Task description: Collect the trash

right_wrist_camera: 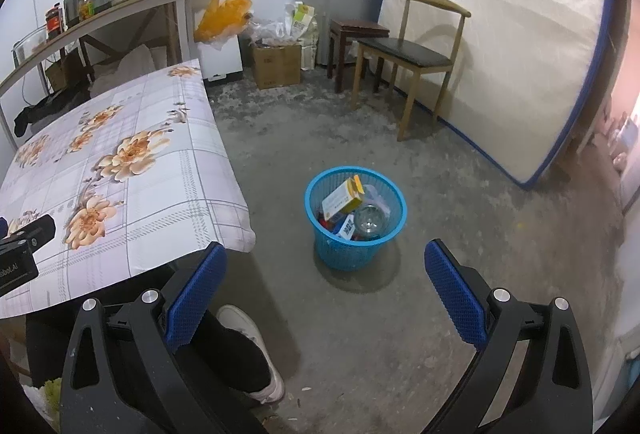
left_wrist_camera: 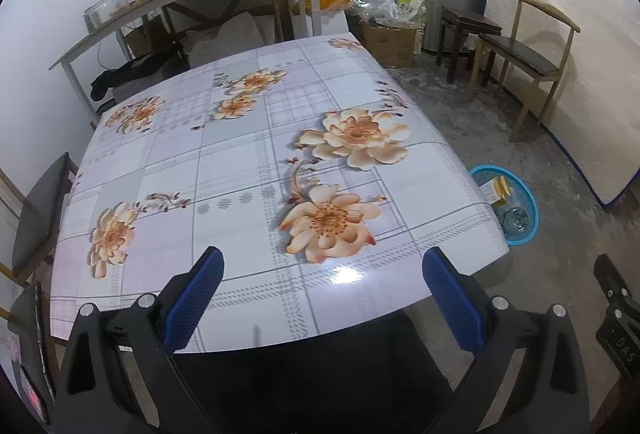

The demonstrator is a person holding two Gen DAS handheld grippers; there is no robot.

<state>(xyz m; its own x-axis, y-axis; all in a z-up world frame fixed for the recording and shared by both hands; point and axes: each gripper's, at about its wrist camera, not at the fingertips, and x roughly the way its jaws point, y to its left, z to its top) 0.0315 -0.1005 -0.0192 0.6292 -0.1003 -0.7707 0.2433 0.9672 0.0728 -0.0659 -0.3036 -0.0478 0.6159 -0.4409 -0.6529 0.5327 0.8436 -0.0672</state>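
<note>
My left gripper [left_wrist_camera: 322, 298] and right gripper [right_wrist_camera: 325, 292] are both wide and hold nothing, the flowered plastic tablecloth [left_wrist_camera: 240, 169] shows no trash, and the light blue mesh plastic basket [right_wrist_camera: 355, 252], already with a yellow-white carton box [right_wrist_camera: 342, 198] and a clear plastic bottle [right_wrist_camera: 371, 221], seems best to grip by its thin, bendy rim.

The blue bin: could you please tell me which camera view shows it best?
The right wrist view: the bin stands whole on the floor between the open fingers, with a box and a clear bottle visible inside. The left wrist view catches only part of it, its near side cut off by the table edge.
</note>
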